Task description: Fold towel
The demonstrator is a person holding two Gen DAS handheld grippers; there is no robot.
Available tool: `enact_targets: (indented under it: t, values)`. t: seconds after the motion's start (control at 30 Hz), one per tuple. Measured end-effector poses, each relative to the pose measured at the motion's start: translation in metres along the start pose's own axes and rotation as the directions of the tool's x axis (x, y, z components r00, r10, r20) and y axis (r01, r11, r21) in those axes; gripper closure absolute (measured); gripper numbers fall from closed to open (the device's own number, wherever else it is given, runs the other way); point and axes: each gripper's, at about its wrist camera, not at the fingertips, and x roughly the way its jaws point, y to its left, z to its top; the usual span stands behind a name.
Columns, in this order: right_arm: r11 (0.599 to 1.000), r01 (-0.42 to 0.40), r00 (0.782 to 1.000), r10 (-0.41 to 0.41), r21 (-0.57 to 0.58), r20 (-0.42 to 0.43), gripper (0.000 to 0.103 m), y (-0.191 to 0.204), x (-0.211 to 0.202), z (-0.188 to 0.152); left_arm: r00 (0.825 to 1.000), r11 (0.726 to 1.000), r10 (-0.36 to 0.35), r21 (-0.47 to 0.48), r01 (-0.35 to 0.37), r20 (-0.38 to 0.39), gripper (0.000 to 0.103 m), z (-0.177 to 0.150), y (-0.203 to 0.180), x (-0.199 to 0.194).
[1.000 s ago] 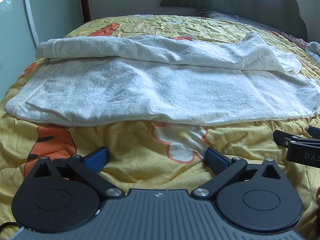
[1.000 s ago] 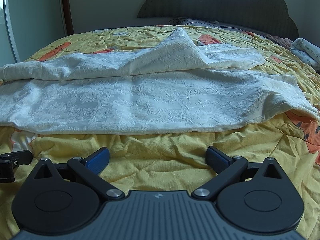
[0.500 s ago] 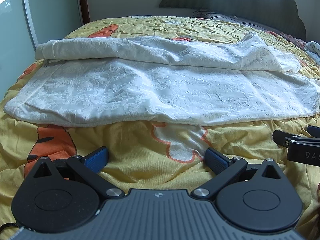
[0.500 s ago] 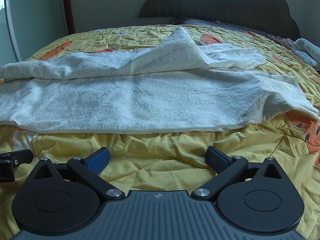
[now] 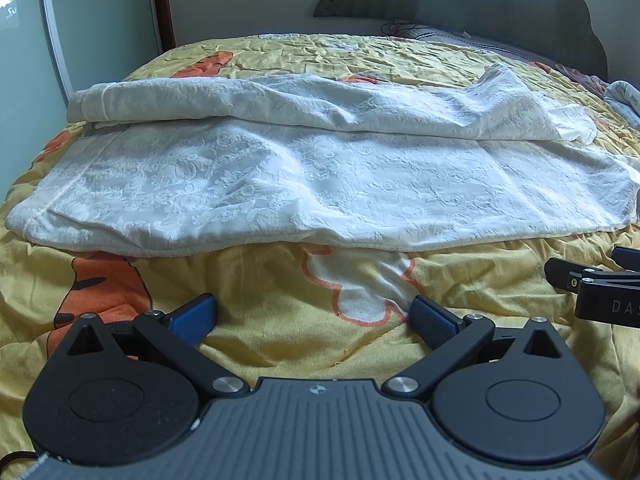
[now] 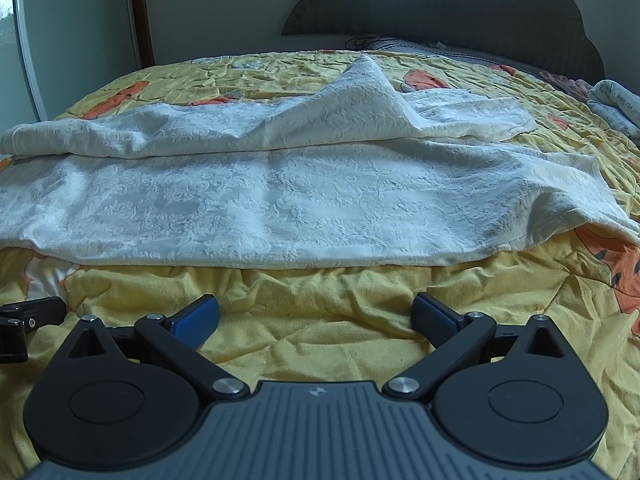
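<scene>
Both tongs spread, empty: left gripper (image 5: pixel 314 314), right gripper (image 6: pixel 316 314) | towel (image 5: pixel 320 184) at 12 o'clock | right gripper casing reads "DAS"

Lighting is dim, cool daylight entering from the window (image 5: pixel 10 4) at upper left in both views. The headboard (image 6: pixel 460 12) lies in deep shade with little detail. The towel (image 5: pixel 320 184) is evenly lit, with soft shadows under its folds; its weave stays sharp. No glare is visible. Fisheye distortion bends the edges and darkens the corners. Far objects appear slightly soft, possibly from lens falloff.
</scene>
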Motion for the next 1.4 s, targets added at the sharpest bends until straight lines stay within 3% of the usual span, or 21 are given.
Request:
enact_targets:
  t: [0.43, 0.6, 0.73, 0.8, 0.83, 0.9, 0.97, 1.07, 1.17, 1.3, 1.4]
  values:
    - [1.000, -0.004, 1.000, 0.004, -0.002, -0.008, 0.000, -0.001, -0.001, 0.000, 1.000, 1.000, -0.004, 0.007, 0.004, 0.006, 0.000, 0.001, 0.000, -0.001]
    - [0.996, -0.079, 0.996, 0.078, -0.034, -0.040, 0.000, -0.009, -0.013, 0.010, 0.999, 0.999, -0.037, -0.004, 0.037, -0.024, 0.001, 0.005, 0.015, -0.013]
    - [0.991, -0.086, 0.991, 0.095, -0.100, 0.093, 0.000, -0.018, -0.040, 0.018, 0.994, 0.998, -0.060, -0.023, 0.062, 0.093, 0.000, 0.017, 0.053, -0.047]
    - [0.988, -0.074, 0.977, 0.099, -0.135, 0.187, 0.000, -0.020, -0.052, 0.024, 0.981, 0.998, -0.045, -0.038, 0.053, 0.187, 0.000, 0.030, 0.075, -0.064]
    - [0.987, -0.058, 0.966, 0.093, -0.150, 0.242, 0.000, -0.021, -0.057, 0.026, 0.971, 0.998, -0.030, -0.050, 0.043, 0.239, 0.000, 0.037, 0.086, -0.071]
    - [0.980, -0.018, 0.923, 0.093, -0.200, 0.375, 0.000, -0.020, -0.065, 0.033, 0.938, 0.997, 0.005, -0.079, 0.024, 0.346, 0.000, 0.054, 0.112, -0.081]
    - [0.967, -0.007, 0.885, 0.124, -0.253, 0.448, 0.000, -0.019, -0.066, 0.044, 0.918, 0.992, 0.066, -0.127, -0.017, 0.391, 0.000, 0.079, 0.138, -0.079]
    - [0.951, -0.029, 0.885, 0.167, -0.307, 0.434, 0.000, -0.012, -0.061, 0.070, 0.923, 0.980, 0.106, -0.195, -0.035, 0.369, 0.000, 0.125, 0.182, -0.056]
    - [0.942, -0.046, 0.878, 0.197, -0.333, 0.436, 0.000, -0.006, -0.055, 0.089, 0.957, 0.962, 0.059, -0.273, 0.022, 0.285, 0.000, 0.169, 0.232, -0.010]
    - [0.930, -0.056, 0.878, 0.219, -0.362, 0.425, 0.000, 0.005, -0.043, 0.100, 0.985, 0.924, -0.090, -0.358, 0.138, 0.148, 0.001, 0.204, 0.285, 0.067]
    - [0.923, -0.077, 0.888, 0.235, -0.377, 0.395, 0.000, 0.012, -0.033, 0.101, 0.973, 0.861, -0.222, -0.456, 0.224, 0.059, 0.002, 0.213, 0.309, 0.119]
